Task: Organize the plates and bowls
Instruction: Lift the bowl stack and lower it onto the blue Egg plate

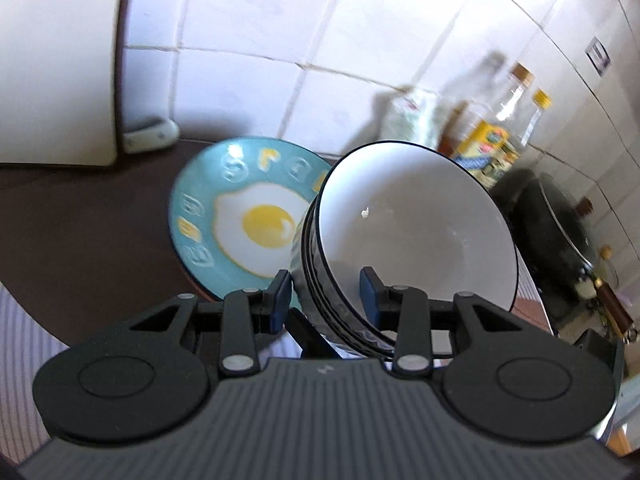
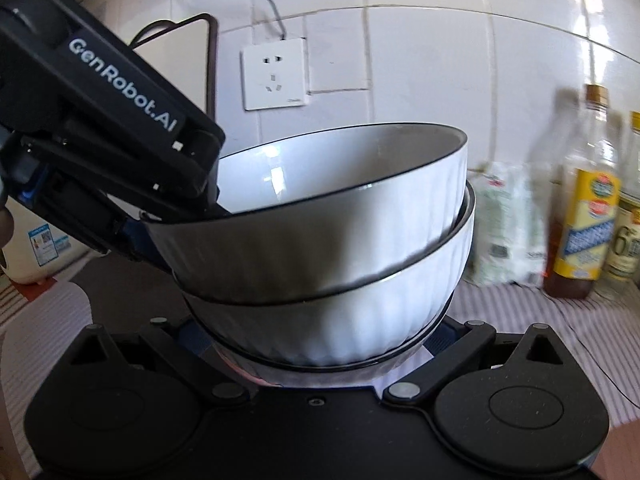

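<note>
A stack of white ribbed bowls with black rims (image 2: pixel 328 280) fills the right wrist view; the top bowl (image 2: pixel 340 208) sits tilted in the ones below. In the left wrist view my left gripper (image 1: pixel 326 294) straddles the near rim of the top bowl (image 1: pixel 420 232), one pad inside and one outside, with a visible gap at the wall. The left gripper also shows in the right wrist view (image 2: pixel 120 112) at the bowl's left rim. My right gripper (image 2: pixel 316 340) has its jaws spread wide on either side of the stack's base; its tips are hidden. A blue fried-egg plate (image 1: pixel 240 216) lies behind the bowls.
Oil bottles (image 2: pixel 588 200) and a white bag (image 2: pixel 508 232) stand by the tiled wall at the right. A black pan (image 1: pixel 556 232) sits at the far right. A wall socket (image 2: pixel 274 74) is behind. A striped cloth (image 2: pixel 540 312) covers the counter.
</note>
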Motion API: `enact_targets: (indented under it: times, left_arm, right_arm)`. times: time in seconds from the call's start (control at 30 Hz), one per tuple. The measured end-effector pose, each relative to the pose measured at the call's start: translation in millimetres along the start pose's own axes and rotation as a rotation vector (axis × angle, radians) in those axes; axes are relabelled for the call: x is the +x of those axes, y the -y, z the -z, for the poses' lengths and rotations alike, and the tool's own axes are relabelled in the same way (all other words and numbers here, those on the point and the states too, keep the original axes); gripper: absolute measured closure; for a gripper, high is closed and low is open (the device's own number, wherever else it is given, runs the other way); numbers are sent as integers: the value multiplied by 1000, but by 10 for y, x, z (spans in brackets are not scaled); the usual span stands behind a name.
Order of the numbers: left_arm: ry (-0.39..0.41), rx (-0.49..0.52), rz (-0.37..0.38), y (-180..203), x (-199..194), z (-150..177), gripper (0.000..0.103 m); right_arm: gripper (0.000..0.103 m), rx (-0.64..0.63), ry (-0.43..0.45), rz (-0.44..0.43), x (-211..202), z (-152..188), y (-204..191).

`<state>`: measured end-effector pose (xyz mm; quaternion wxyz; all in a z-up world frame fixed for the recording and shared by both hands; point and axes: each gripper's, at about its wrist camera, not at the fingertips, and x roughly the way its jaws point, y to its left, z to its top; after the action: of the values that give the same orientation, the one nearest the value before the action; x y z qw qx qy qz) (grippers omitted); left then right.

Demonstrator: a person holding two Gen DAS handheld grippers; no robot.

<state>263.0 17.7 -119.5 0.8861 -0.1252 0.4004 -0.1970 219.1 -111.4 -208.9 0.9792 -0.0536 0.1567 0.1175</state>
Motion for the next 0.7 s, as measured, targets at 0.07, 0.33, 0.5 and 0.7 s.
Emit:
enact_targets:
  times: [0.07, 0.33, 0.5, 0.7]
  left_arm:
    - [15, -28, -7, -108, -12, -49, 68]
    - [39, -35, -26, -458, 219, -246, 68]
    - [25, -54, -15, -587, 438, -336, 68]
    - [7, -30, -10, -622, 598, -360, 68]
  right_arm:
    - [0, -15, 2, -15, 111, -62, -54]
    - [1, -41, -49, -49, 616, -174, -116]
    - [1, -41, -78, -44, 869, -172, -66]
    - [1, -22, -136, -26, 1019, -191, -12]
